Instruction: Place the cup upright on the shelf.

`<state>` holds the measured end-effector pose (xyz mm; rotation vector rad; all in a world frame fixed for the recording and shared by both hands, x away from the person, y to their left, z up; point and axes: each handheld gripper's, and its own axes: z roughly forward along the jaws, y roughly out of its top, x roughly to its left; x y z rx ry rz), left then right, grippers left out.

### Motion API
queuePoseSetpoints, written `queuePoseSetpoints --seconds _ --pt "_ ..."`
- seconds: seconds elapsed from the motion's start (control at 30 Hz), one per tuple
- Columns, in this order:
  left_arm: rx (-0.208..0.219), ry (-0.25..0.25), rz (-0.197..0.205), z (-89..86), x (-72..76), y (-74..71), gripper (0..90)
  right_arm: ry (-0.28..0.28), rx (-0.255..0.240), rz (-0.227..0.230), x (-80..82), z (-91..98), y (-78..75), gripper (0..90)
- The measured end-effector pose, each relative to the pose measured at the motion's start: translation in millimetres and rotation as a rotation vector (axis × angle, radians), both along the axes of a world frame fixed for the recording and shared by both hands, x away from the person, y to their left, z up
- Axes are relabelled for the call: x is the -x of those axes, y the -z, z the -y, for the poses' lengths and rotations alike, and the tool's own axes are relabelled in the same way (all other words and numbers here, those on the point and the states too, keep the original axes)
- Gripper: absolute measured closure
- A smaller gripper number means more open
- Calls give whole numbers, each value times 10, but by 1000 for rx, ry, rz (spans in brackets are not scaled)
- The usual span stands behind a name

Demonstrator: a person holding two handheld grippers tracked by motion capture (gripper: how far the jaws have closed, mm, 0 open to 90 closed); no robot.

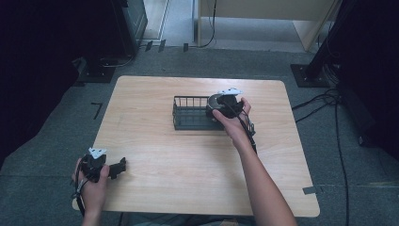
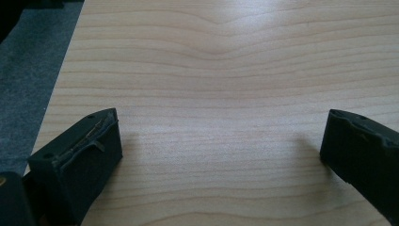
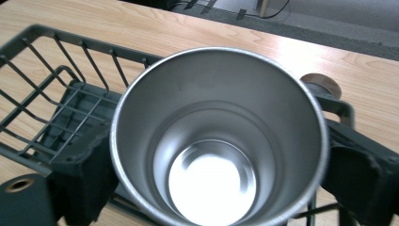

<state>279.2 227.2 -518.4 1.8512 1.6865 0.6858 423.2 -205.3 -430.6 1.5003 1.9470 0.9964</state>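
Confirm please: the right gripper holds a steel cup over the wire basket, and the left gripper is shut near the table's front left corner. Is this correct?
Not quite. The left gripper is open: the left gripper view shows its fingers wide apart over bare table. The right gripper does hold the cup over the basket.

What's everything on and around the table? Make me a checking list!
Surface: wooden table, bare wood.
Job's things: metal cup, empty, held over the dark wire basket.
Clutter: small round thing past the cup, too unclear to name.
Grippers: right gripper shut on the cup; left gripper open, low over the table.
Cables: black cables on the floor, right side.
Surroundings: grey carpet, dark stands.
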Motion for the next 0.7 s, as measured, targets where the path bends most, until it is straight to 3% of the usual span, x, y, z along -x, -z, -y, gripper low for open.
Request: queuePoseSetpoints --seconds 0.4,0.7 --pt "-1 1 0 -1 0 0 0 -13 -13 39 213 175 -172 14" --pt "-1 1 0 -1 0 0 0 -3 -27 46 392 329 -164 0"
